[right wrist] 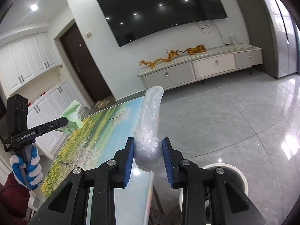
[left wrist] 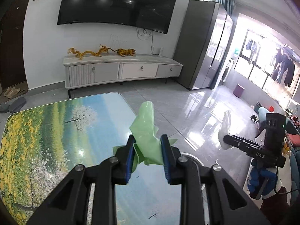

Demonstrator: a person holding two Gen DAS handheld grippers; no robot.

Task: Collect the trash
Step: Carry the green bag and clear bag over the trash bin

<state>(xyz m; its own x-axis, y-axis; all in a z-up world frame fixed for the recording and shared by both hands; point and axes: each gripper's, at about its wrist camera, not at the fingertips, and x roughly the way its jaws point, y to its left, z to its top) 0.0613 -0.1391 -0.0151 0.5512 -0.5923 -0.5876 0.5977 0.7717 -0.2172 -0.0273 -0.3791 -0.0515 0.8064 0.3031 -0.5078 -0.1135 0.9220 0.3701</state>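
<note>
My left gripper [left wrist: 148, 140] is shut on a crumpled green plastic bag [left wrist: 145, 129], held above the right edge of the landscape-print table [left wrist: 56, 140]. In the right wrist view the same gripper [right wrist: 64, 121] shows at the left with the green bag [right wrist: 72, 118] sticking out of it. My right gripper [right wrist: 148, 144] is shut on a rolled clear plastic bag [right wrist: 150, 120] that stands up between its blue pads. In the left wrist view that gripper [left wrist: 225, 138] appears at the right with the clear bag [left wrist: 226, 125]. A white round bin [right wrist: 235, 172] sits on the floor below the right gripper.
A white TV cabinet [left wrist: 121, 69] with golden dragon figures stands under a wall-mounted TV [left wrist: 116, 3]. A tall grey fridge [left wrist: 202, 45] stands to the right. The glossy grey tile floor [right wrist: 234, 116] lies beyond the table. A person's gloved hand [right wrist: 28, 168] grips the left handle.
</note>
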